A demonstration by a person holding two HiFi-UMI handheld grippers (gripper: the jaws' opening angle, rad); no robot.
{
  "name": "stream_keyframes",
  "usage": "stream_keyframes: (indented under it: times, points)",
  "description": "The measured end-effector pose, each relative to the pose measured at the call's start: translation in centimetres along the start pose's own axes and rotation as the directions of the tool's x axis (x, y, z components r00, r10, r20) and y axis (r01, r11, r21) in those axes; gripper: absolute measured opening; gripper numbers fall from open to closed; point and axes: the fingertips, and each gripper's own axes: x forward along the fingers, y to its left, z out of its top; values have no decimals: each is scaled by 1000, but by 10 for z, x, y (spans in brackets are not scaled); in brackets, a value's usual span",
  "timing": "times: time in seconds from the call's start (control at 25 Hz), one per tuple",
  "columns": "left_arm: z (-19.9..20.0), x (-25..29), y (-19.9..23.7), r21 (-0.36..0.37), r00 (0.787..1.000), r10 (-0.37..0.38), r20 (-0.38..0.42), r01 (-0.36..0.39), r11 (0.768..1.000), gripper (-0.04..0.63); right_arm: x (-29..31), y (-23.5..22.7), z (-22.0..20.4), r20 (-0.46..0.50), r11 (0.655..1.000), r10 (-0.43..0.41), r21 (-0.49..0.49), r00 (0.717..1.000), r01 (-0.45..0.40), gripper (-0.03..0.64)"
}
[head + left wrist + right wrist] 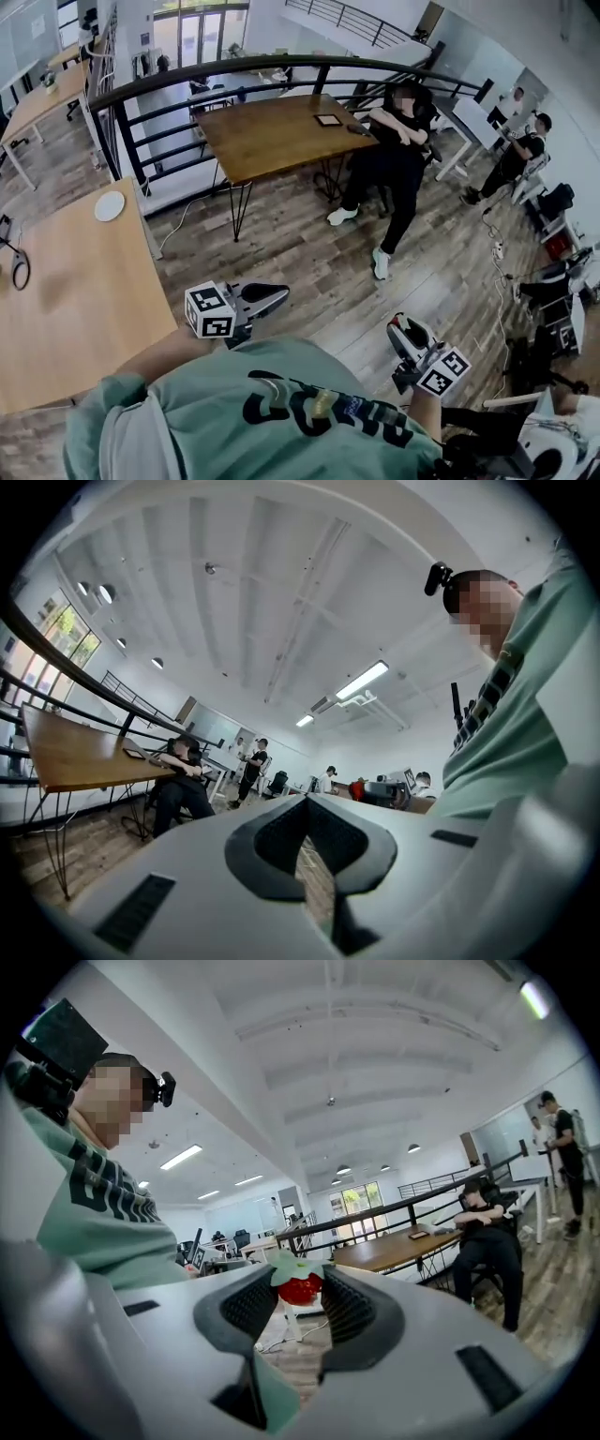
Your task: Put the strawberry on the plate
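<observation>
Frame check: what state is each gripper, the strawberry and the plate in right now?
Right gripper: shut on the red strawberry with green leaves.
Left gripper: shut, empty.
Strawberry: held in the air, not yet on the plate.
Round white plate: empty, lying on the light wooden table.

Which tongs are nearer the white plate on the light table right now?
Left. The left tongs sit right of the white plate, beside its table; the right tongs, gripping the strawberry, are much farther right.

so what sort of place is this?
Likely an open-plan office, perhaps an upper level: wooden table with a seated person, black railing, ceiling strip light.
</observation>
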Motion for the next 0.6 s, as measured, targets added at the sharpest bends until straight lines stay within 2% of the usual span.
stream_keyframes:
  times: [0.12,0.28,0.44,0.6]
  points:
    - [25,-7,48,-4,1000,0,6,0,1000,5,48,-17,25,-1,1000,-11,-16,1000,11,135]
    - [56,-26,108,-4,998,37,41,-36,999,5,118,-33,41,-25,999,27,-22,999,-28,135]
    - [70,-45,153,-19,989,127,73,-126,992,5,175,-58,50,-64,995,98,-21,993,-99,135]
    - [73,-61,193,-38,965,244,93,-241,970,5,234,-87,54,-80,979,201,-7,976,-202,135]
